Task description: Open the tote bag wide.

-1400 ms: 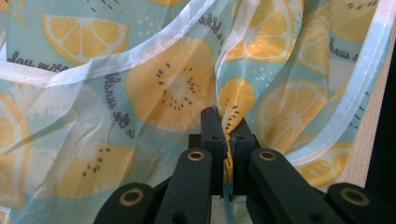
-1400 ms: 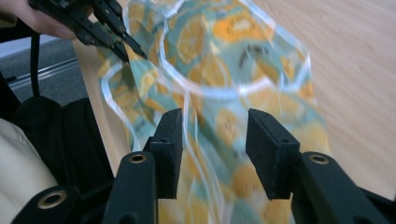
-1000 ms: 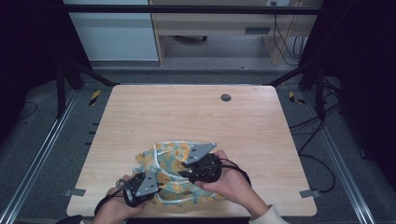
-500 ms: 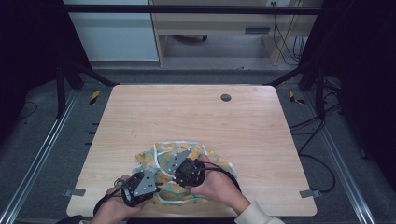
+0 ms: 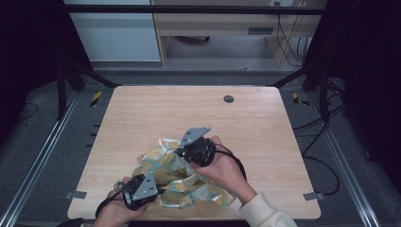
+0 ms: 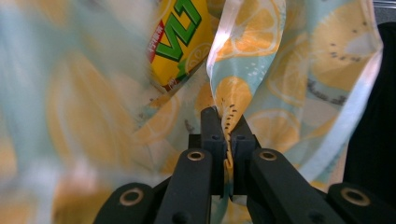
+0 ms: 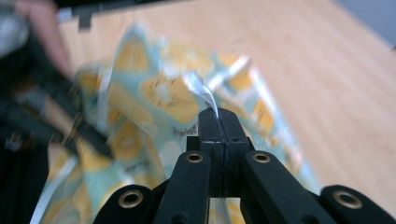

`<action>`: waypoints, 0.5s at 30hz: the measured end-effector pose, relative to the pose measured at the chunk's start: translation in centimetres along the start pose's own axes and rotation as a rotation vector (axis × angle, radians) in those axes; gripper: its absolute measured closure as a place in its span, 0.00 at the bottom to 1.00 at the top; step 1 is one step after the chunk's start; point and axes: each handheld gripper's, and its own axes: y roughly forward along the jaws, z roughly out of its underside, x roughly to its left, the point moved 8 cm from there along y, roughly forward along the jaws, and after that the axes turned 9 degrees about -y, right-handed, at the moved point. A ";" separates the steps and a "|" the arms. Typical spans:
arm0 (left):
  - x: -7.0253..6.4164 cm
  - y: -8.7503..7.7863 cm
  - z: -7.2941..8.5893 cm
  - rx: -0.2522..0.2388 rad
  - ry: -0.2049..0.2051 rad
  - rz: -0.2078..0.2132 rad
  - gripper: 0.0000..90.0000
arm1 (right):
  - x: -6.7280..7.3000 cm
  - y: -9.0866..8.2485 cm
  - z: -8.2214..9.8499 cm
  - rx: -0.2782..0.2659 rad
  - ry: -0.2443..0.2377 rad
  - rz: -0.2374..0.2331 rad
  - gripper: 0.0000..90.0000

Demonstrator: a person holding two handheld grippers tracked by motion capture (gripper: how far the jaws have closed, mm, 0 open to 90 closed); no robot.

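Lying crumpled near the front edge of the desk (image 5: 142, 113), the lemon-print bag (image 5: 182, 177) is gripped at two places. From the high view, the left claw (image 5: 158, 191) sits low at the bag's near-left edge and the right claw (image 5: 182, 152) is at its upper part, raised a little, each borne by a hand. The left gripper view brings out what the high view cannot: the jaws are clenched on a fold of the fabric, and behind it shows a yellow packet (image 6: 180, 42) with green lettering, inside the bag as far as can be told. In the right gripper view the jaws have just been closing and now pinch a thin pale strip (image 7: 205, 95) of the bag's edge, with bare wood beyond; much of the cloth is blurred. A small dark round fitting (image 5: 229, 99) sits far back on the desk, well apart from the bag.
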 end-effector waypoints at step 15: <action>1.3 0.6 -0.7 -0.017 -0.026 -0.049 0.98 | -8.2 -0.2 0.9 -0.060 0.135 0.102 1.00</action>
